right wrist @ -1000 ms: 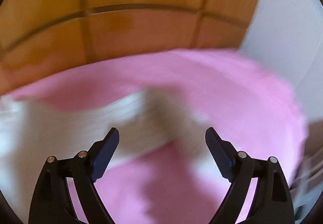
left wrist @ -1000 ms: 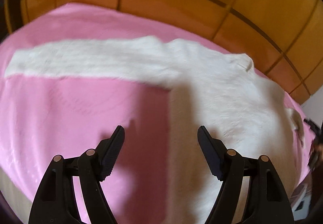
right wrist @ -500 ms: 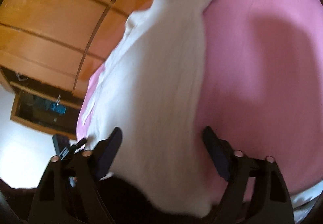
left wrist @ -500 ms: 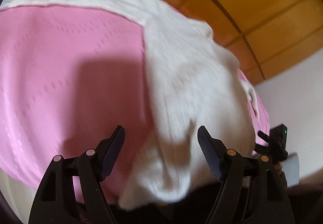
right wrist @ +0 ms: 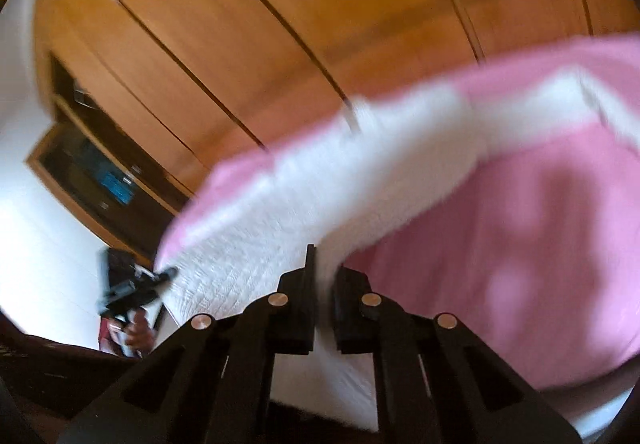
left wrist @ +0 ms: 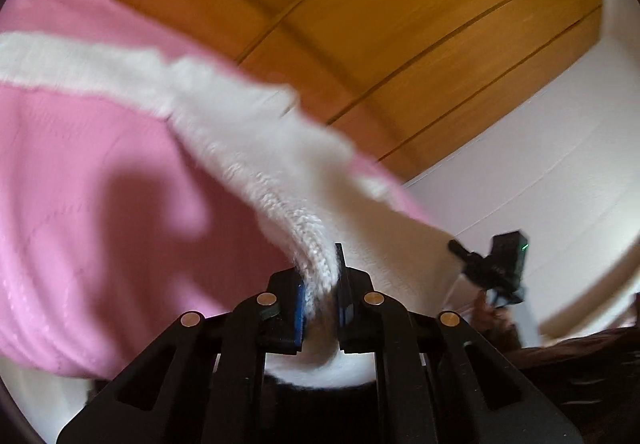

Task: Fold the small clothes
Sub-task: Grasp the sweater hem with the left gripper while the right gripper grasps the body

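Observation:
A white knit sweater (left wrist: 248, 132) lies on a pink bedspread (left wrist: 80, 204), one sleeve stretched to the far left. My left gripper (left wrist: 320, 284) is shut on its near hem and lifts that corner off the bed. In the right wrist view the sweater (right wrist: 320, 196) runs up and away over the pink bedspread (right wrist: 520, 244). My right gripper (right wrist: 322, 284) is shut on the other hem corner. Each gripper shows small in the other's view: the right one (left wrist: 492, 268), the left one (right wrist: 132, 288).
Orange wooden wardrobe doors (left wrist: 360, 4) stand behind the bed. A white wall (left wrist: 520, 164) is to the right. A dark open shelf niche (right wrist: 92, 172) shows at the left in the right wrist view.
Both grippers were open over the sweater's hem; now both have closed on it and the hem is raised off the bedspread. The views have tilted.

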### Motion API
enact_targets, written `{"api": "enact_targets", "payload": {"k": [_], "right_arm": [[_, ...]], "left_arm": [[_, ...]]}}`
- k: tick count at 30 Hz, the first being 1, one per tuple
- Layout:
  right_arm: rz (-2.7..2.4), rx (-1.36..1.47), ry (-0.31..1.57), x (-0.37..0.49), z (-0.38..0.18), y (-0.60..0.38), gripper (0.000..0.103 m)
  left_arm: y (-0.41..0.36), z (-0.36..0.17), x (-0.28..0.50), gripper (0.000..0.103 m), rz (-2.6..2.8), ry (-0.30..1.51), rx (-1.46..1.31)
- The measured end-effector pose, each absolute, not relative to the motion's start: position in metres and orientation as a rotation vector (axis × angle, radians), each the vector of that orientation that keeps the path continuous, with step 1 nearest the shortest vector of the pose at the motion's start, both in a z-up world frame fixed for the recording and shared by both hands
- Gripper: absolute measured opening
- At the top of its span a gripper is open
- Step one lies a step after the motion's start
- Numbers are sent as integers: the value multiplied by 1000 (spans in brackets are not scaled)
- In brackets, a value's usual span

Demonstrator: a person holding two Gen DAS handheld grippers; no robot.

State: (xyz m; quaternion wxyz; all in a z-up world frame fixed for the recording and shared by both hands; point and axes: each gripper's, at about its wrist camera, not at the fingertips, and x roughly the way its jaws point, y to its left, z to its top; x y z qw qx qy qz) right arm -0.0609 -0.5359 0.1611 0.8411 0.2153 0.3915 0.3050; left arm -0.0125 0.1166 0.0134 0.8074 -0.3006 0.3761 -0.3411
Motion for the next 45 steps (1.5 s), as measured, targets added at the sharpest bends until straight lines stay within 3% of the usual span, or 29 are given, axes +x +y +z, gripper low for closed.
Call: {"api": "enact_targets", "payload": {"k": [3,10,12,16,17,19,23,26,27,28,32,33,34,35,36,42,45], "right_arm": [[573,487,892,-64,139,-550,6],[478,491,1059,-64,78,-534,5],[472,455,1083,-63,73,-534,6],[410,415,1135,-61,54,-540,6],[409,425,1138,-65,51,-544,6],[415,430,1134,-66,51,-543,6],[431,420,1140,-64,52,-536,6],[436,430,1176,-62,44,-536,20],[428,433,1188,-62,39,-537,36],[422,444,1195,-62,34,-538,45],[404,486,1247,-59,8,-536,50],[406,484,1266,-60,1,-533,49],[413,474,1277,-60,-1,-529,46],[426,451,1283,-61,-1,-524,37],[453,423,1283,-62,5,-517,6],[617,475,997,-74,101,-535,6],[539,442,1098,-65,79,-544,6]], "left_arm": [[120,8,-15,10,-749,829,-677],[119,-76,1,15,-537,1149,-641],[117,-76,1,21,-528,1153,-614],[131,-53,-2,21,-526,1090,-624],[137,-48,-5,26,-518,1078,-624],[143,-44,-2,63,-464,1048,-634],[140,-53,29,65,-444,1032,-707],[117,-61,50,65,-485,1032,-696],[110,-65,56,64,-487,1040,-690],[103,-68,63,57,-494,1045,-686],[92,-72,79,36,-505,1044,-679],[88,-68,81,25,-529,1034,-671],[85,-64,80,11,-547,1023,-656],[85,-59,79,11,-566,1009,-649],[85,-51,77,9,-590,990,-662],[113,19,57,4,-645,876,-729],[113,2,61,4,-524,987,-629]]}}
